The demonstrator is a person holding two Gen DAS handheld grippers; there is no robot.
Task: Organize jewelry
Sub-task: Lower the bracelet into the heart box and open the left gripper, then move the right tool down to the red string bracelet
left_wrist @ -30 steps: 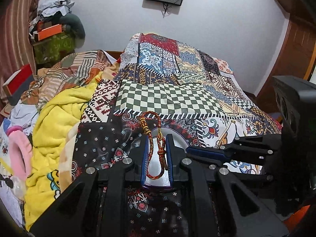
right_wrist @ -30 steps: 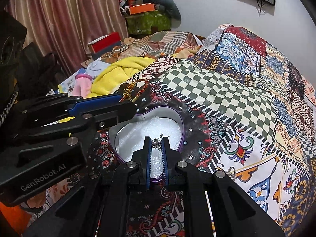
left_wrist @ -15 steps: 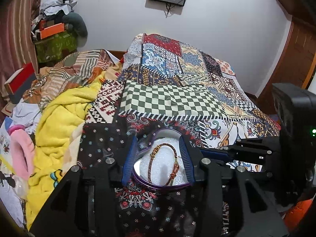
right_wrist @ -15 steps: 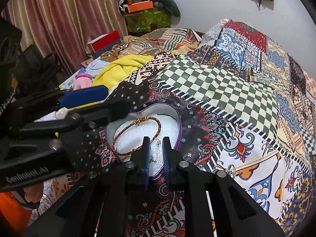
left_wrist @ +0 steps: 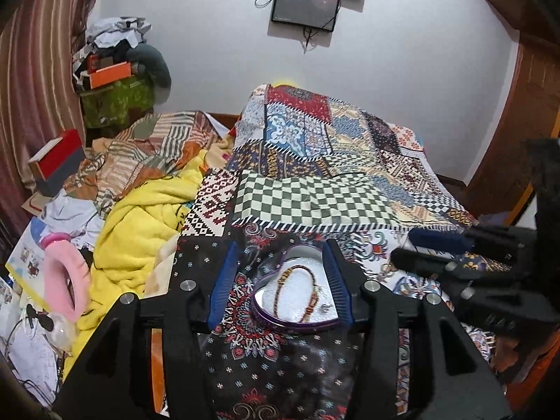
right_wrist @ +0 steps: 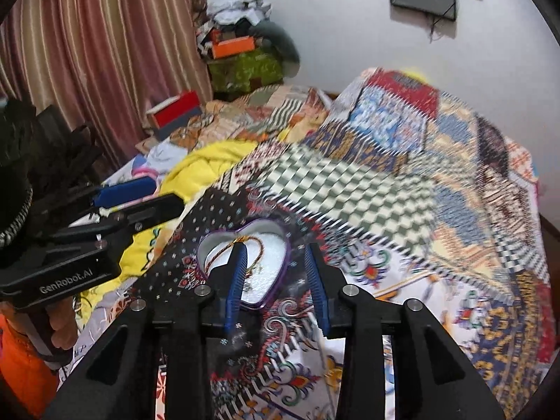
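Both claws gape empty; right claw (right_wrist: 276, 280) partly hides the bracelet (right_wrist: 229, 249).

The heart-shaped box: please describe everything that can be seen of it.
The heart-shaped box is a shallow open tin with a purple rim and a white, bubbly-looking lining. It lies flat on the patterned bedspread, with no lid in view. Inside rest a red-and-gold cord bracelet and a small silvery piece. Neither gripper touches it.

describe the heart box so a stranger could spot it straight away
On the patchwork bedspread, look at the dark floral patch nearest the grippers. The heart-shaped box lies there open, purple-rimmed, white inside, with a red-and-gold cord bracelet in it. Nothing else nearby is heart-shaped.
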